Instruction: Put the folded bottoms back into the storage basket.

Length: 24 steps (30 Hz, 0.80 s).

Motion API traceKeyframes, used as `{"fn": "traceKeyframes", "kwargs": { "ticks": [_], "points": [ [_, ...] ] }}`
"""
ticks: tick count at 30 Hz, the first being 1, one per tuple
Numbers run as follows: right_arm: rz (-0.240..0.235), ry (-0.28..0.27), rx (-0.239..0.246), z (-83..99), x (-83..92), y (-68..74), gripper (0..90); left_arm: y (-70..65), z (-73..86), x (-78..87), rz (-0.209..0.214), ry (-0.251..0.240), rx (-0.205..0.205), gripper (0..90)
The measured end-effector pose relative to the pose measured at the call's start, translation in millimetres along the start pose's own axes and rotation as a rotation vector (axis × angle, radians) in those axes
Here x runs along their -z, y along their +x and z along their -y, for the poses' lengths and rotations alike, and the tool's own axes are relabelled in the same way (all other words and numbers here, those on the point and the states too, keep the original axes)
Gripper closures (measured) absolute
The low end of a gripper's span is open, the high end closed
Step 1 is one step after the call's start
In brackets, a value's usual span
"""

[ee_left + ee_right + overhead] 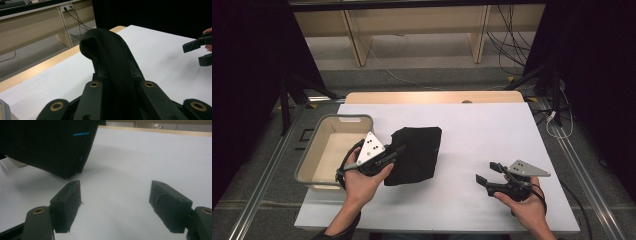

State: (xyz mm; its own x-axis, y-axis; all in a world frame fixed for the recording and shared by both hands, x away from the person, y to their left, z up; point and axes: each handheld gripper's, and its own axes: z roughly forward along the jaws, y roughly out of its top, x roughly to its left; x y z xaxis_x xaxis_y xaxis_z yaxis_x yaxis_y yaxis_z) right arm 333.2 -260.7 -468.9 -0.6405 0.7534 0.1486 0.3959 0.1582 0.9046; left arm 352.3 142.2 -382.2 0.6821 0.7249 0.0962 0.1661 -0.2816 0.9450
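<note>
A white table [492, 135] carries the scene, with a grey bin [312, 145] standing at its left edge and a folded black cloth [414, 152] lying just right of the bin, toward the middle of the table. The left gripper [393, 154] has its jaws clamped on the cloth's near-left edge, and in the left gripper view the fabric [110, 57] humps up between the jaws and is drawn taut. The right gripper [489, 172] hangs near the table's front right, well apart from the cloth, its jaws wide apart with nothing between them; the right gripper view shows the cloth's corner [50, 147] ahead of the open jaws. The step in hand appears to be lifting the cloth for a move toward the bin. The next move likely calls for carrying it left over the bin's rim while keeping the grip, perhaps with the right gripper steadying the loose far side. No brand or writing can be read; the cloth shows a short blue stripe [81, 133] and a small blue mark [80, 158], too small to tell.
</note>
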Motion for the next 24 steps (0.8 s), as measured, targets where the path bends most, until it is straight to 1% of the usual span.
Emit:
{"fn": "traceKeyframes", "kwargs": {
  "ticks": [17, 19, 24],
  "points": [
    [0.0, 0.0, -0.001, -0.1, 0.1, 0.1, 26.4, 6.3, -1.8, 5.5, -0.021, -0.007, 0.004, 78.7],
    [0.001, -0.002, 0.0, -0.1, 0.0, -0.1, 26.4, 7.7, -2.1, 6.5, -0.03, -0.009, 0.001, 78.7],
    [0.001, 0.004, 0.001, -0.2, 0.5, 0.0, 26.4, 9.3, -2.3, 7.9, -0.035, -0.018, 0.004, 78.7]
  ]
}}
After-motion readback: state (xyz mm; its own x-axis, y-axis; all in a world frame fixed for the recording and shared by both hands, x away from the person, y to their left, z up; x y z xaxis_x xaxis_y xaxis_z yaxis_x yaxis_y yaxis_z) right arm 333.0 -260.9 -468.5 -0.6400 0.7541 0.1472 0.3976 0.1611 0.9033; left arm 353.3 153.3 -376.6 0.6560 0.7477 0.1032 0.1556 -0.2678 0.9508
